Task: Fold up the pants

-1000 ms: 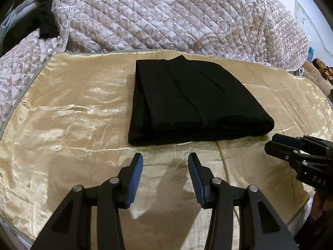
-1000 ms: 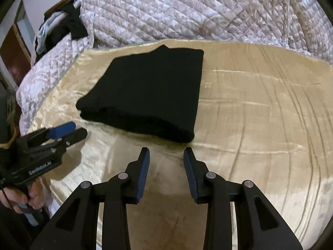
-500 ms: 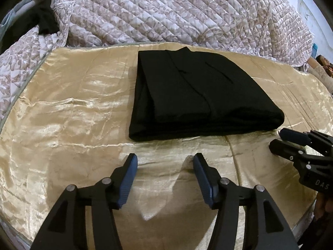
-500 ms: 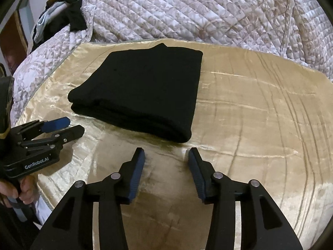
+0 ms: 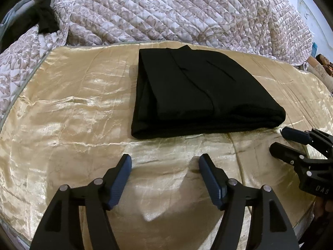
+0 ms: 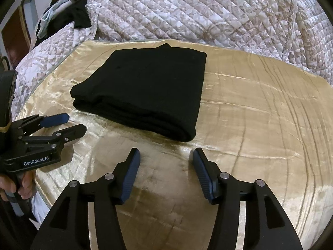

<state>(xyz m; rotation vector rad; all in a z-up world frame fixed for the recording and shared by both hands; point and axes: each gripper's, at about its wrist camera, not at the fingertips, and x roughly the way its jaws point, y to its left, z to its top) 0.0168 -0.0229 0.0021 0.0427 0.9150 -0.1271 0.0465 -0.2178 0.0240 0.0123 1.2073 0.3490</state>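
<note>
Black pants point(image 5: 199, 91) lie as a compact, layered rectangle on the gold satin cover point(image 5: 68, 108) just in front of the quilted bedspread point(image 5: 177, 10), edges stacked, so the fold looks finished. Left gripper point(image 5: 164, 162) and right gripper point(image 6: 165, 156) both hang over bare cover just short of the near edge of the pants, jaws having just been opening, now wide apart with nothing between them. Judged: both are held clear so the stack stays undisturbed.
</note>
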